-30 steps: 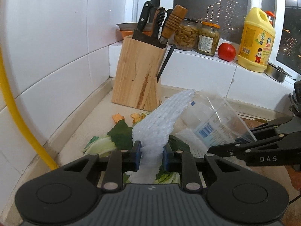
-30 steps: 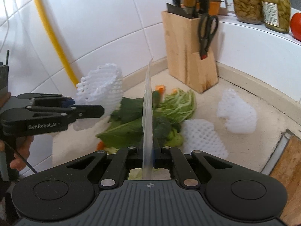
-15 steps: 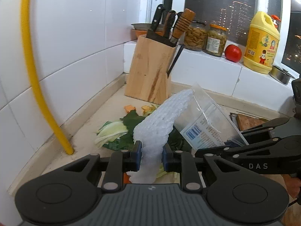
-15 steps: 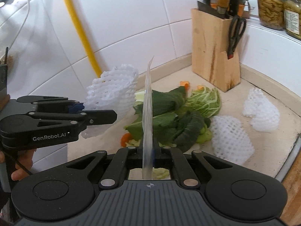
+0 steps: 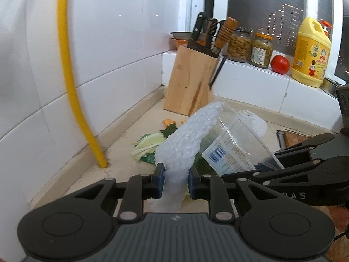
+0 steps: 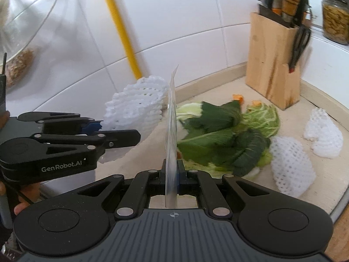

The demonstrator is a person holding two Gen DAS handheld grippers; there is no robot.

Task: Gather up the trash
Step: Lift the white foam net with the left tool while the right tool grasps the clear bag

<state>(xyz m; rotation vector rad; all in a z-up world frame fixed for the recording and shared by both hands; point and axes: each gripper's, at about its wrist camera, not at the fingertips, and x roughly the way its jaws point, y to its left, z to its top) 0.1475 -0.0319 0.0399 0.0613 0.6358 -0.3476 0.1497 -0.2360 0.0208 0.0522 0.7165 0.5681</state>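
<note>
My left gripper (image 5: 175,178) is shut on a white foam fruit net (image 5: 187,139), held above the counter; it also shows at the left of the right wrist view as the left gripper (image 6: 117,134) with the foam net (image 6: 137,109). My right gripper (image 6: 172,172) is shut on a clear plastic bag (image 6: 171,131), seen edge-on. In the left wrist view that clear bag (image 5: 231,150) with printed label hangs from the right gripper (image 5: 261,168). Green vegetable leaves (image 6: 220,133), carrot bits (image 6: 237,97) and two more foam nets (image 6: 292,166) (image 6: 322,135) lie on the counter.
A wooden knife block (image 5: 192,83) stands in the corner. A yellow pipe (image 5: 72,83) runs down the tiled wall. Jars (image 5: 261,50), a tomato (image 5: 280,64) and a yellow detergent bottle (image 5: 312,52) sit on the sill. A wooden board (image 5: 292,136) lies at right.
Both grippers have drawn back from the knife block with their loads still held. The yellow pipe and more of the counter have come into view; the leaves now lie farther off.
</note>
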